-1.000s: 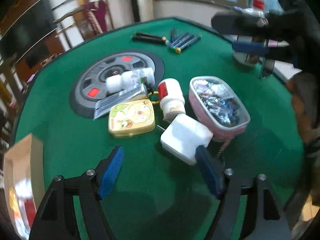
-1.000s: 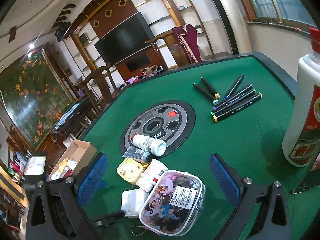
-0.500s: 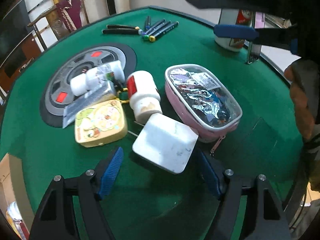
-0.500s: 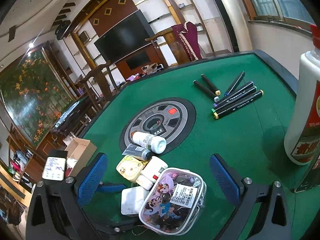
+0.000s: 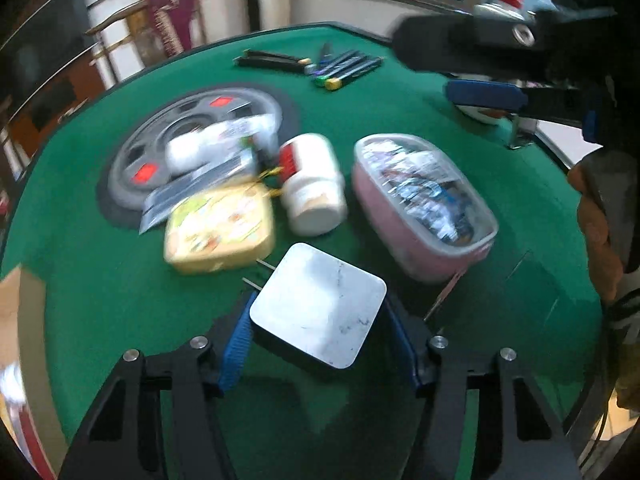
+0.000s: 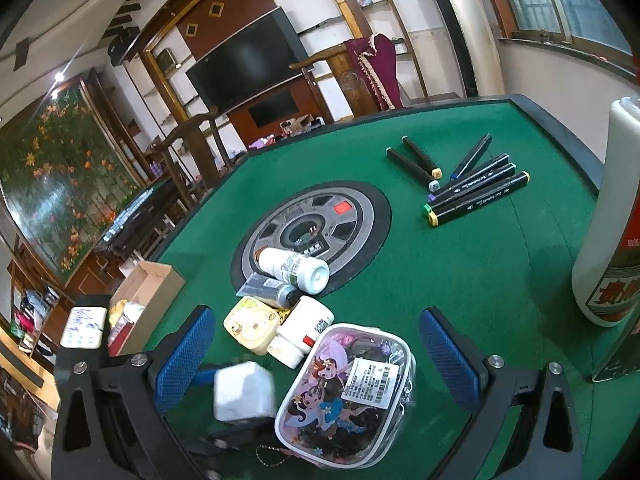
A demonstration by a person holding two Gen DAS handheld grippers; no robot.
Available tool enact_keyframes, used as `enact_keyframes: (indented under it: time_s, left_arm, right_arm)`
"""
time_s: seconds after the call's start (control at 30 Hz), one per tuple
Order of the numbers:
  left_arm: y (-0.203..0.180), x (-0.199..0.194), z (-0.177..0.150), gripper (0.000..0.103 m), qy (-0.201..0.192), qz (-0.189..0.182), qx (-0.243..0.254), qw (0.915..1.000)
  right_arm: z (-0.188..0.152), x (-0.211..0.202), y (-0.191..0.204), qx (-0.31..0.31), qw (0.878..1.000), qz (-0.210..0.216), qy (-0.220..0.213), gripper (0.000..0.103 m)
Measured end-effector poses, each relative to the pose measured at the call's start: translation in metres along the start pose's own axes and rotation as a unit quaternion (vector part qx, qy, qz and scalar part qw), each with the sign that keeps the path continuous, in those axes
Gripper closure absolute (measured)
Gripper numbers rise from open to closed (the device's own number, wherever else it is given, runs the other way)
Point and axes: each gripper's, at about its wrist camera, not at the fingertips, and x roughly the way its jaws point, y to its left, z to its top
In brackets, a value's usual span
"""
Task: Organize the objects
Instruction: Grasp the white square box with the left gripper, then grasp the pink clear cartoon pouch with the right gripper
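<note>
White plug adapter (image 5: pixel 318 312): smooth, square, rounded corners, two metal prongs; between my left claw (image 5: pixel 316 336), whose ribbed blue pads have just been closing and now meet its sides. Ahead: glossy pink pouch (image 5: pixel 424 204), yellow tin (image 5: pixel 220 232), white jar (image 5: pixel 312 184). My right claw (image 6: pixel 316 364), spread and empty, alone shows the pouch's cartoon face (image 6: pixel 348 396) and cardboard box (image 6: pixel 144 296).

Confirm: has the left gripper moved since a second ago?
Yes. The left gripper advanced toward the pink pouch in the right wrist view; its fingers have just been closing and now clamp the white charger.
</note>
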Motion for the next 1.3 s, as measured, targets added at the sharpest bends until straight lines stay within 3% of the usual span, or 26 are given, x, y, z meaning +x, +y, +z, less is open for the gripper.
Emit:
enact_keyframes:
  time_s: [0.27,0.6,0.8,0.9,1.03,1.17,1.3]
  left_arm:
    - [0.041,-0.027,-0.039,0.043,-0.005,0.043,-0.079,0.9959]
    - [0.042,-0.025,-0.042,0.039,-0.019,0.058,-0.087,0.9943]
    - [0.043,-0.025,-0.042,0.042,-0.027,0.066,-0.1,0.9924]
    - [0.042,-0.025,-0.043,0.042,-0.027,0.068,-0.103,0.992]
    - [0.042,-0.025,-0.041,0.042,-0.025,0.072,-0.105,0.9915]
    - [0.041,-0.024,-0.041,0.042,-0.026,0.073,-0.108,0.9911]
    - [0.041,-0.024,-0.042,0.042,-0.027,0.072,-0.109,0.9911]
  right_arm:
    - [-0.002,-0.002,-0.005,0.01,1.0,-0.019,0.005,0.0]
    - [-0.023,-0.009,-0.001,0.01,0.999,-0.045,0.005,0.001]
    - [-0.034,0.005,0.002,0.001,0.996,-0.077,0.039,0.017]
    - [-0.039,0.017,0.005,-0.01,0.993,-0.095,0.067,0.017]
    - [-0.041,0.02,0.01,-0.025,0.992,-0.105,0.072,0.015]
    - [-0.045,0.026,0.008,-0.01,0.992,-0.086,0.096,0.009]
    - [-0.052,0.036,0.023,-0.043,0.988,-0.101,0.108,0.007]
